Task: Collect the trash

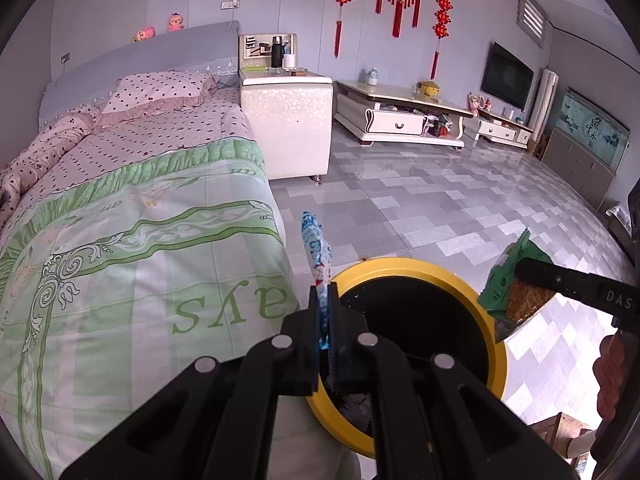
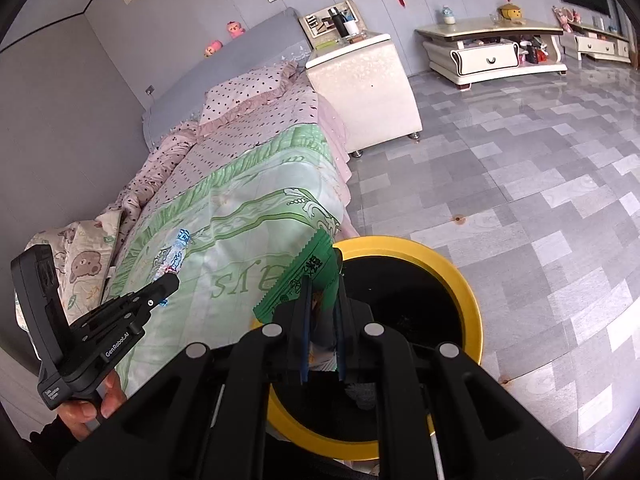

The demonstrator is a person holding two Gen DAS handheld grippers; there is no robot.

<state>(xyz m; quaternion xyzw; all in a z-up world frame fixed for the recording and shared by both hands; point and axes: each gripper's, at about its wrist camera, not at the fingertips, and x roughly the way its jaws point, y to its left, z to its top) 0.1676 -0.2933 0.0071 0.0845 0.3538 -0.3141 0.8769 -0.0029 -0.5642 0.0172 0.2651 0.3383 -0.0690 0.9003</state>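
Note:
My left gripper (image 1: 325,294) is shut on a blue-and-white wrapper (image 1: 318,248) that sticks up from its tips, just over the left rim of the yellow-rimmed black trash bin (image 1: 496,344). My right gripper (image 2: 323,280) is shut on a green snack packet (image 2: 308,276), held over the bin's (image 2: 472,312) left rim. In the left wrist view the right gripper (image 1: 520,270) and green packet (image 1: 508,284) sit above the bin's right rim. In the right wrist view the left gripper (image 2: 170,280) holds the blue wrapper (image 2: 178,250) over the bed.
A bed with a green-and-white cover (image 1: 120,264) stands left of the bin. A white bedside cabinet (image 1: 288,120) and a low TV stand (image 1: 400,116) are behind. Grey tiled floor (image 1: 440,208) spreads to the right. A wall cabinet (image 1: 580,164) lines the far right.

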